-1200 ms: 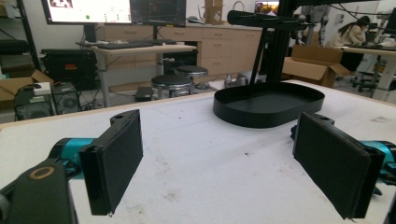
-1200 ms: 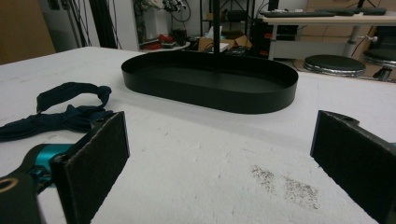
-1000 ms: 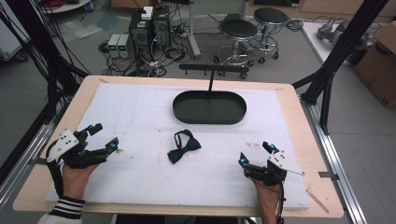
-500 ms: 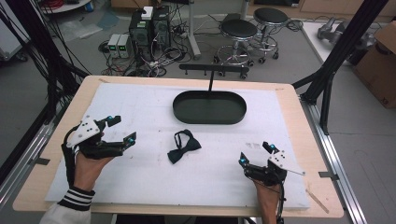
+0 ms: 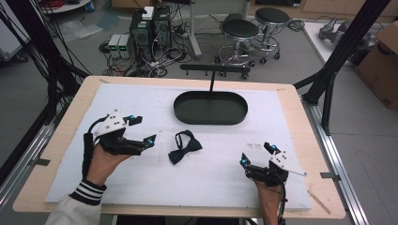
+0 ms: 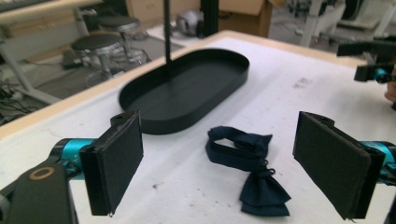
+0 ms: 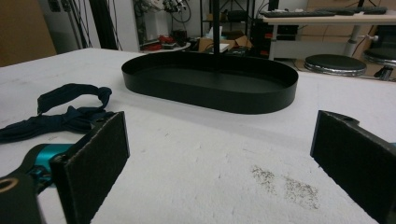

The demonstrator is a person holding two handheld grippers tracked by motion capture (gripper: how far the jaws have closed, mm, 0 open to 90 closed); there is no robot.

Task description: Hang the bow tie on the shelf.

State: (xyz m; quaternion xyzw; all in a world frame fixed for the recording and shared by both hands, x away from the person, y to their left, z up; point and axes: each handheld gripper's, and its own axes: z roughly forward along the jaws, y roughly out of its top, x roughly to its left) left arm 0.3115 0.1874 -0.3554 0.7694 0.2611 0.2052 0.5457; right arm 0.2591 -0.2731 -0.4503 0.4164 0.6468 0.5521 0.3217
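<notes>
- We see the left gripper (image 5: 141, 129) on the left half of the white mat (image 5: 141, 187), its jaws spread wide with nothing between them, pointing right toward the bow tie (image 5: 184, 146).
- In the left gripper view, the bow tie (image 6: 254, 175) lies flat on the mat just beyond the two open pads (image 6: 119, 163), about midway between them and touching neither.
- We find the bow tie near the middle of the mat, just on the near side of the tray (image 5: 210, 108) and apart from it; its strap loop points toward the tray.
- The tray is a black oval with a thin upright post rising from its far side, and it sits at the far middle of the mat.
- The right gripper (image 5: 257, 155) rests at the near right of the mat, well apart from the bow tie, jaws open and holding nothing.
- In the right gripper view, the bow tie (image 7: 60, 116) lies off to the left beyond the left pad, and the tray (image 7: 210, 86) stands straight ahead.
</notes>
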